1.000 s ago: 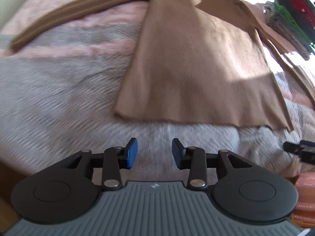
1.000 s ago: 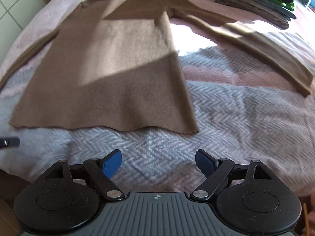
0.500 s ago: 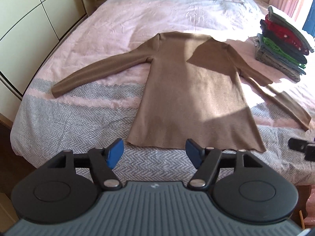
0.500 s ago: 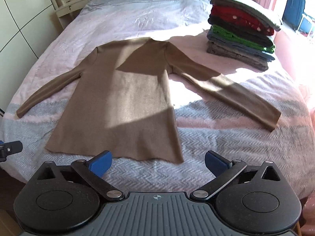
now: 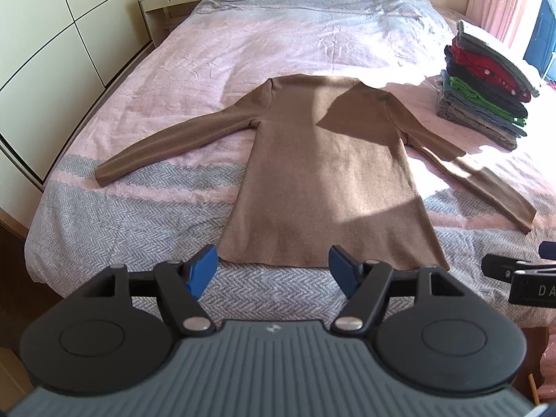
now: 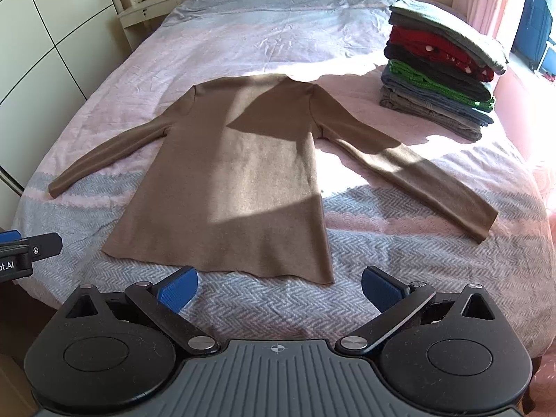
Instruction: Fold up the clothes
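Note:
A long brown knit sweater (image 5: 330, 180) lies flat on the bed, hem toward me and both sleeves spread out; it also shows in the right wrist view (image 6: 229, 187). My left gripper (image 5: 272, 272) is open and empty, held back from the hem near the foot of the bed. My right gripper (image 6: 279, 290) is open wide and empty, also just short of the hem. Each gripper shows at the edge of the other's view.
The bed (image 5: 295, 45) has a pink and grey cover. A stack of folded clothes (image 6: 441, 69) sits at the right, beyond the right sleeve. A wardrobe (image 5: 52, 52) runs along the left and a nightstand (image 6: 149, 14) stands at the far left.
Both grippers have pulled back and up from the hem, so the whole sweater is now in view. The left jaws have opened wider.

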Tool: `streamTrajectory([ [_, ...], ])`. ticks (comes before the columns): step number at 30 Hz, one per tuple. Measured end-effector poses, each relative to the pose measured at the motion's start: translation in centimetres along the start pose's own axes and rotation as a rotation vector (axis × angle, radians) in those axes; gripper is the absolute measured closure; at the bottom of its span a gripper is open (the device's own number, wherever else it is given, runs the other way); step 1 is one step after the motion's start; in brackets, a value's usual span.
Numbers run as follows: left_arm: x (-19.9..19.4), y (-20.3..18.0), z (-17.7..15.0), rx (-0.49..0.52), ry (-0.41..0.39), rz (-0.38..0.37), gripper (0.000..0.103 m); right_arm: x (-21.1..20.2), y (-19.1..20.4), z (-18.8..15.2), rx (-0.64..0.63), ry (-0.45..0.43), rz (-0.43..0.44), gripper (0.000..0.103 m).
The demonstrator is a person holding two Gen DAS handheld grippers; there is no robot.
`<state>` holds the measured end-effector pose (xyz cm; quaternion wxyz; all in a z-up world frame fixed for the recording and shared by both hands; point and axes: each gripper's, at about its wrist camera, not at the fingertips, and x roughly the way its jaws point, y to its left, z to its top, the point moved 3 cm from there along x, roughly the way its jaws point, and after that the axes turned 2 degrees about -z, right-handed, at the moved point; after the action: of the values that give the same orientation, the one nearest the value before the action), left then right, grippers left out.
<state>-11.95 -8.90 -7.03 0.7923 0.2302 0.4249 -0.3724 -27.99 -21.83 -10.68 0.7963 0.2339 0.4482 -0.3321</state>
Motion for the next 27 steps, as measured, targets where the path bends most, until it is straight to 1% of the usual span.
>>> streamTrajectory([
  [9, 0.5, -0.7, 0.0, 0.003, 0.031, -0.007, 0.035, 0.3, -0.2, 0.1, -0.022, 0.017, 0.002, 0.0],
  [15, 2.7, -0.4, 0.6, -0.014, 0.062, -0.005, 0.034, 2.1, -1.3, 0.5, 0.007, 0.041, 0.002, 0.0],
  [19, 5.2, 1.7, 1.0, -0.086, 0.082, -0.019, 0.034, 4.1, -2.7, 0.8, 0.062, 0.059, 0.006, 0.0],
  [23, 9.0, 5.8, 1.4, -0.231, 0.139, -0.034, 0.034, 6.8, -3.7, 1.4, 0.127, 0.084, 0.009, 0.0],
  [27, 13.6, 10.1, 2.2, -0.338, 0.179, -0.02, 0.034, 10.7, -3.8, 2.2, 0.173, 0.148, -0.01, 0.0],
])
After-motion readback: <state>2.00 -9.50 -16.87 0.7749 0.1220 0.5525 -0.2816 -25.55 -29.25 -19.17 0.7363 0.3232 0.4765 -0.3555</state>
